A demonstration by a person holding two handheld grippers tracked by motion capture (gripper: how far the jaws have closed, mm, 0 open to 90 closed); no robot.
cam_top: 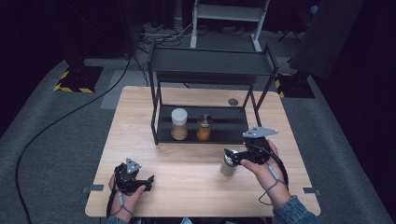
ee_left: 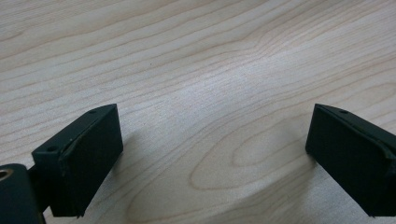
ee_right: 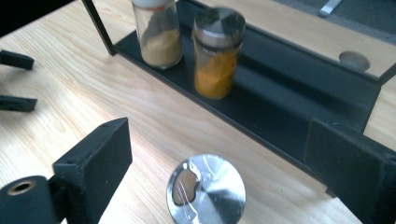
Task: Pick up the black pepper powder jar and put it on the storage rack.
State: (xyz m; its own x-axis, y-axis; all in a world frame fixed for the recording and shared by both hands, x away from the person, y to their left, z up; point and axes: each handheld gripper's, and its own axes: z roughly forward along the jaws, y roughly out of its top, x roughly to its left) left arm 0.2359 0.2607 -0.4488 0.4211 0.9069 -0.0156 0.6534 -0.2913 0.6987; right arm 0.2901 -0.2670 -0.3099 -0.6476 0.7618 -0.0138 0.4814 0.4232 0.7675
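While the right gripper (cam_top: 232,156) is held over a jar (cam_top: 228,166) with a shiny metal lid, its jaws are seen standing apart on either side of that lid in the right gripper view, with clear gaps and no contact. The jar stands upright on the table (cam_top: 187,172), near the front of a black rack (cam_top: 205,65), well apart from the left gripper (cam_top: 147,179). The left gripper's jaws are also apart, with nothing but bare wood between them, low over the table.

Several slips can be foreseen. If the jaws are closed on the smooth lid rather than lower on the glass body, the jar could be squeezed out and tipped. If the descent is off-centre, one jaw may be landed on the lid's rim and the jar knocked sideways. Should the jar be carried to the rack, the two jars already on the lower shelf, a pale-lidded one (cam_top: 179,123) and an orange-filled one (cam_top: 204,127), could be struck, or the upper shelf could be caught by the gripper.

The table is of light wood with visible grain and a mild sheen. It is surrounded by grey carpet, a trailing black cable (cam_top: 56,121), hazard-striped bases and a dark background.
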